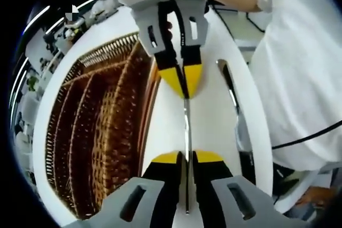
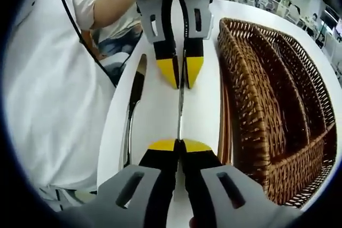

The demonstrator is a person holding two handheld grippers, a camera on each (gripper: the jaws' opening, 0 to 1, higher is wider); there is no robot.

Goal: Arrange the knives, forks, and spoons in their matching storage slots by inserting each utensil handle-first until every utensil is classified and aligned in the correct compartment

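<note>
A thin metal utensil (image 1: pixel 187 126) hangs edge-on above the white table (image 1: pixel 214 132), and I cannot tell which kind it is. My left gripper (image 1: pixel 187 157) is shut on its near end. My right gripper (image 1: pixel 184 81) comes in from the top, shut on the far end. In the right gripper view the same utensil (image 2: pixel 180 110) runs from my right gripper (image 2: pixel 180 145) up to the left gripper (image 2: pixel 181 73). A table knife (image 2: pixel 133 105) lies flat on the table beside them, also seen as the knife (image 1: pixel 228 84). The brown wicker cutlery tray (image 2: pixel 267 100) with long slots stands alongside.
The wicker tray (image 1: pixel 96 132) takes up the table's other half, its slots parallel to the held utensil. A person in a white shirt (image 1: pixel 299 78) stands at the table edge, close to the knife. A black cable (image 2: pixel 80 30) crosses the shirt. Room clutter lies beyond the table.
</note>
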